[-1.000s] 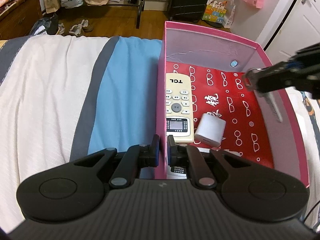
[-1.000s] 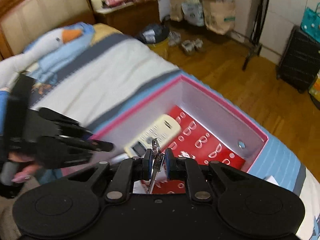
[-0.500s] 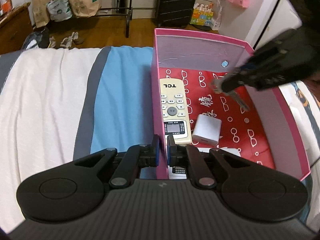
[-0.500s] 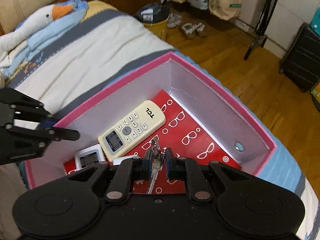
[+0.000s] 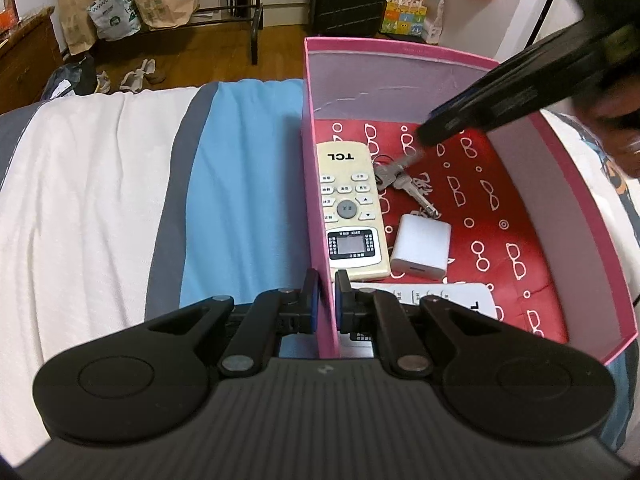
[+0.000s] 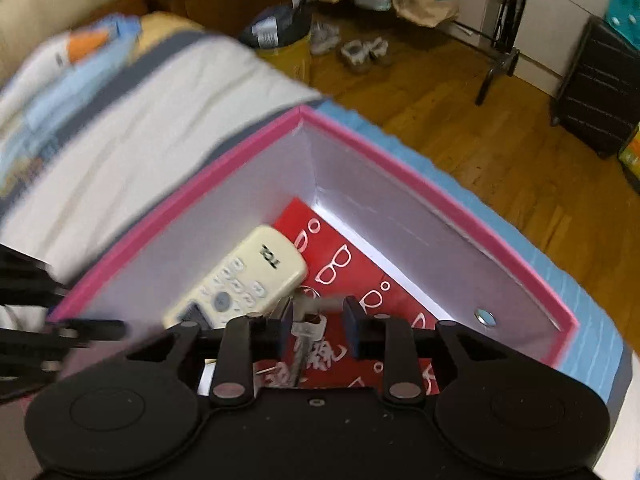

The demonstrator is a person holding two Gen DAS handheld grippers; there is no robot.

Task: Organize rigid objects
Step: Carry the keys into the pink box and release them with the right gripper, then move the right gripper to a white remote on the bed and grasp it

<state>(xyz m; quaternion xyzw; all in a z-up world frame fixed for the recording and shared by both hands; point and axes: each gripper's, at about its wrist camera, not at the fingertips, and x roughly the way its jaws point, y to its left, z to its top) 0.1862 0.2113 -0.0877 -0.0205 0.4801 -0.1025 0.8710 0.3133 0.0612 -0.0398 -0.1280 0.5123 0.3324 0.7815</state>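
My left hand-held gripper (image 5: pixel 325 298) is clenched on the pink box's (image 5: pixel 400 46) left wall, one finger each side. My right hand-held gripper (image 6: pixel 318 320) is inside the box w/ jaws opening; the keys (image 5: pixel 404 178) lie between its fingers, pads not pressing them. In the left view the keys rest on the red box floor, just beside the TCL remote (image 5: pixel 352 210), near the white charger (image 5: pixel 420 246). A 2nd remote (image 5: pixel 452 298) sits at the near end. Box sits on the bed (image 5: pixel 100 184).
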